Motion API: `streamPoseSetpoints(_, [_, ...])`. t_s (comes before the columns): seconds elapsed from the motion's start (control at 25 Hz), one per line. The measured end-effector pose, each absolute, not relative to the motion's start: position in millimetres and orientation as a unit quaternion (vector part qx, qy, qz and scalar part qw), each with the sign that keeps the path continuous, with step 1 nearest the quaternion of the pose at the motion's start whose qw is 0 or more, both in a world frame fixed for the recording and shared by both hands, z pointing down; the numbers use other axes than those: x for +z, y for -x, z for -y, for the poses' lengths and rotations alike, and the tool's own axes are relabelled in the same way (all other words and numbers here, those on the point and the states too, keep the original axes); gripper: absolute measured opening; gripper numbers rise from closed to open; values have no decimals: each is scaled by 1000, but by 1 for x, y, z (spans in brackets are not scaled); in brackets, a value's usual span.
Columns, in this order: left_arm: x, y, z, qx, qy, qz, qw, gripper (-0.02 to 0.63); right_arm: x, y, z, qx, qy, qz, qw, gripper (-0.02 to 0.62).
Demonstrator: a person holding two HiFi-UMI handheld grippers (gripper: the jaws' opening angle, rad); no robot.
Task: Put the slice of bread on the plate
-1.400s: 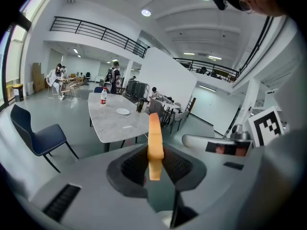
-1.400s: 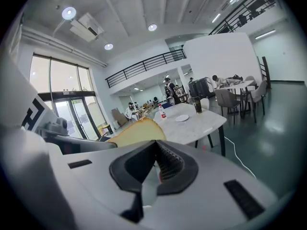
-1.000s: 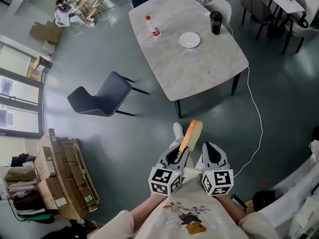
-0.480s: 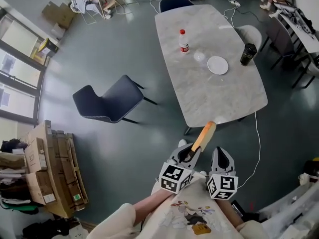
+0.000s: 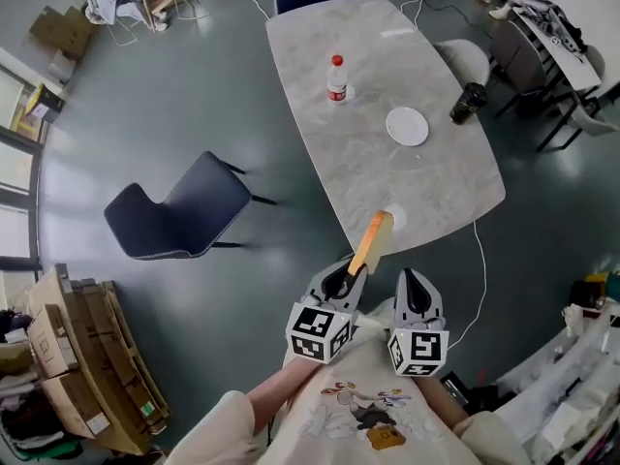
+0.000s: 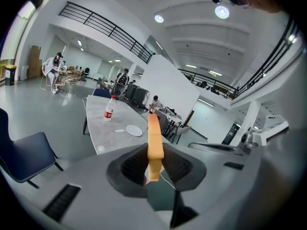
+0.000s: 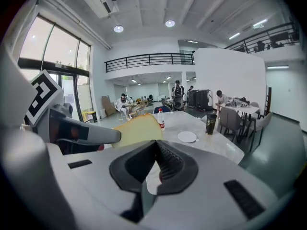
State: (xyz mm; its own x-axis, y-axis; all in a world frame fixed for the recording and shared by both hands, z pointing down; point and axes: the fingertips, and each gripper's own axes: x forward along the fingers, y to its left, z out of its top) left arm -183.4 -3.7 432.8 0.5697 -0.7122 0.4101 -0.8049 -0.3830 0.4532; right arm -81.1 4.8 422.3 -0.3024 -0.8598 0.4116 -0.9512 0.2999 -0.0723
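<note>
Left hand-held gripper (image 5: 347, 279) is gripping the slice of bread (image 5: 372, 240) on edge, narrowly open, just short of the table (image 5: 387, 187). Right hand-held gripper (image 5: 412, 284) is riding closed and empty. Plate (image 5: 407, 126) is sitting bare at 1 o'clock, well apart from the bread, so I judge the placing not yet done.

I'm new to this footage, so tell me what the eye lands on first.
The slice of bread stands out first, pinched on edge in the left tool, by the marble table's near end. Farther along that table lies the bare white plate, between a red-capped bottle and a dark cup. The right tool, shut and empty, sits beside the left.
</note>
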Motion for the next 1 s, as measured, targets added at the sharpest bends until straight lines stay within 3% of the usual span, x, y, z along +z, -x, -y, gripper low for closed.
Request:
streamPoseSetpoints(0.4, [425, 180, 35, 54, -826, 457, 326, 95, 416, 71, 20, 147, -582, 781, 172, 5])
streamPoseSetpoints(1.0, [439, 137, 121, 100, -807, 475, 335, 94, 438, 29, 117, 185, -571, 788, 136, 5])
